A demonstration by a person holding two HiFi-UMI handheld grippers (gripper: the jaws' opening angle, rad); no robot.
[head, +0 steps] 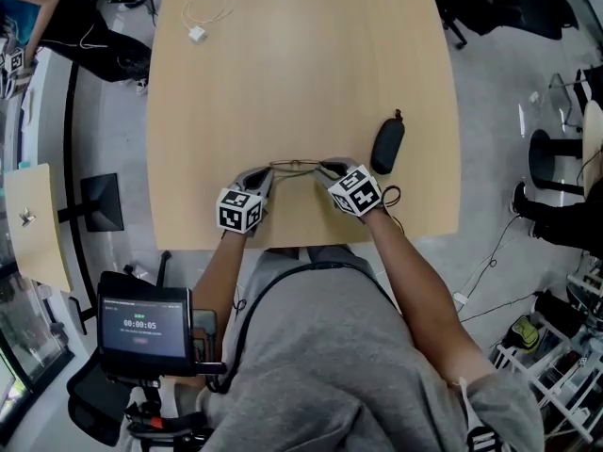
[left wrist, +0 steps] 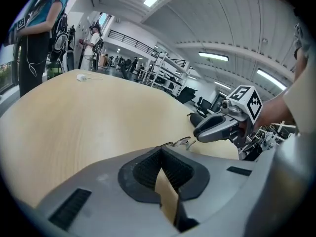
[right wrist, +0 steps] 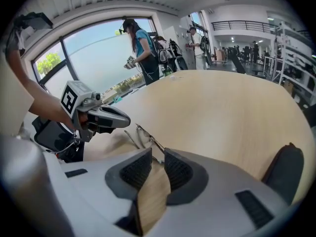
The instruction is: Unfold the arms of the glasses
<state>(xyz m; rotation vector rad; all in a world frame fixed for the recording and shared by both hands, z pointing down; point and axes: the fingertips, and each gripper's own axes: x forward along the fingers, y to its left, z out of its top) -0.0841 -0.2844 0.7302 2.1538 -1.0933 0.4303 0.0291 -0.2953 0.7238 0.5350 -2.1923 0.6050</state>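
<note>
Thin wire-framed glasses (head: 294, 166) lie low over the wooden table (head: 301, 73) near its front edge, between my two grippers. My left gripper (head: 267, 172) is at their left end. In the left gripper view its pads (left wrist: 148, 169) meet at the tip, and the frame (left wrist: 180, 143) sticks out just beyond them. My right gripper (head: 325, 168) is at the right end. In the right gripper view a narrow gap shows between its pads (right wrist: 136, 169), and a thin arm of the glasses (right wrist: 140, 135) runs into that gap without being pressed.
A black glasses case (head: 387, 144) lies just right of the right gripper. A white charger with a looped cable (head: 198, 34) sits at the table's far left. A screen with a timer (head: 143, 332) stands below the front edge. People stand beyond the far left corner.
</note>
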